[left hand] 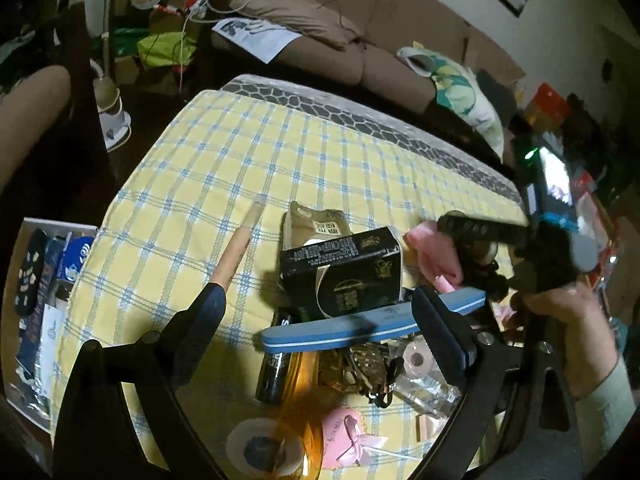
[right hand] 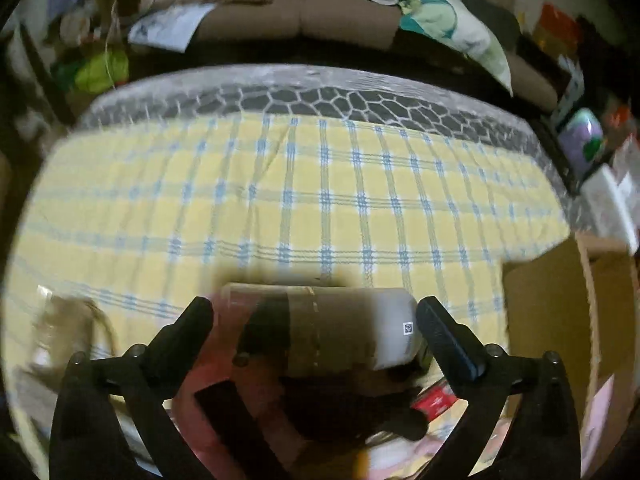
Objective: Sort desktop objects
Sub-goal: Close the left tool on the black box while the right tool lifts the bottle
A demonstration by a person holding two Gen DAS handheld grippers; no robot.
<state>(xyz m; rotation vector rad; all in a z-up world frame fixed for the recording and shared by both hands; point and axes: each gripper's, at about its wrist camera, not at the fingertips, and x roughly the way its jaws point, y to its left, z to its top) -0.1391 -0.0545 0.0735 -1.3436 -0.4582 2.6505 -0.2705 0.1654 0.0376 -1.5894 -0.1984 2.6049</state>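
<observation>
checked cloth (left hand: 240, 152); left-only: nail file (left hand: 372, 326)

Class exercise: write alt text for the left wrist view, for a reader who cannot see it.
The left gripper hangs open over a clutter pile on a yellow-and-blue checked tablecloth, where a long blue nail file lies across a black printed box. At right, a hand holds the other black gripper against a pink item.
</observation>
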